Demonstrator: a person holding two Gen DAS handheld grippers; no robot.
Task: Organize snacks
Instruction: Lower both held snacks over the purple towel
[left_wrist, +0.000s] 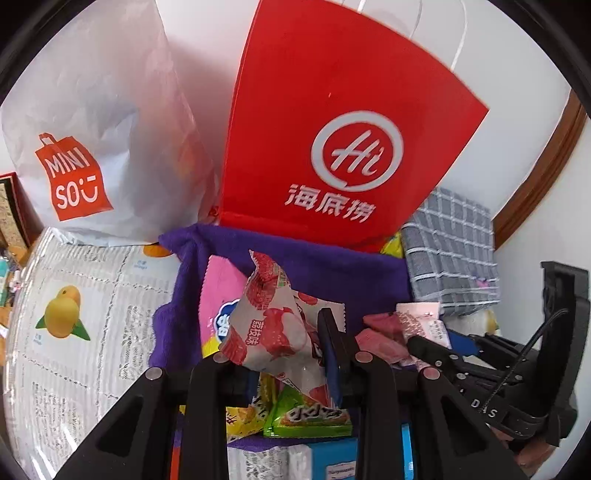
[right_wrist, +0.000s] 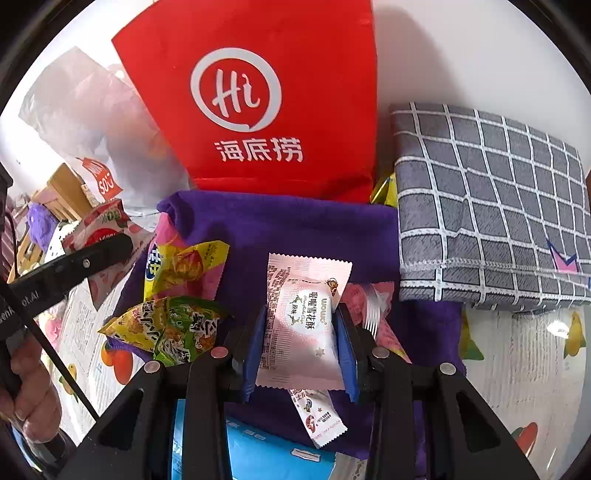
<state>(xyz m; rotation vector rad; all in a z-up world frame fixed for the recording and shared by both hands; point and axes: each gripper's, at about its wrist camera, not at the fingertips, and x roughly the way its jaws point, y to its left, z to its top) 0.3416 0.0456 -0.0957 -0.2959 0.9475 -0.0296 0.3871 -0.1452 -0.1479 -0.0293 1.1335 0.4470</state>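
I've got the tall red paper bag with the white Hi logo (right_wrist: 258, 92) standing straight ahead of both grippers, the folded grey checked cloth (right_wrist: 491, 206) ahead-right, and the purple fleece cloth (right_wrist: 295, 229) spread beneath them with loose snack packets on it. My right gripper (right_wrist: 301, 347) is clamped on a pale pink snowflake-crisp packet (right_wrist: 301, 325), blue pads pressing both long edges. My left gripper (left_wrist: 291, 339) is closed on a red-and-white lychee candy packet (left_wrist: 273, 317), pinched crookedly near one corner. My guess is both go into the red bag. I'd lift clear of the green-and-yellow packets (right_wrist: 173, 328) lying just left of the right gripper, keep the squeeze light so the crisp doesn't crumble, and regrip the lychee packet if it slips.
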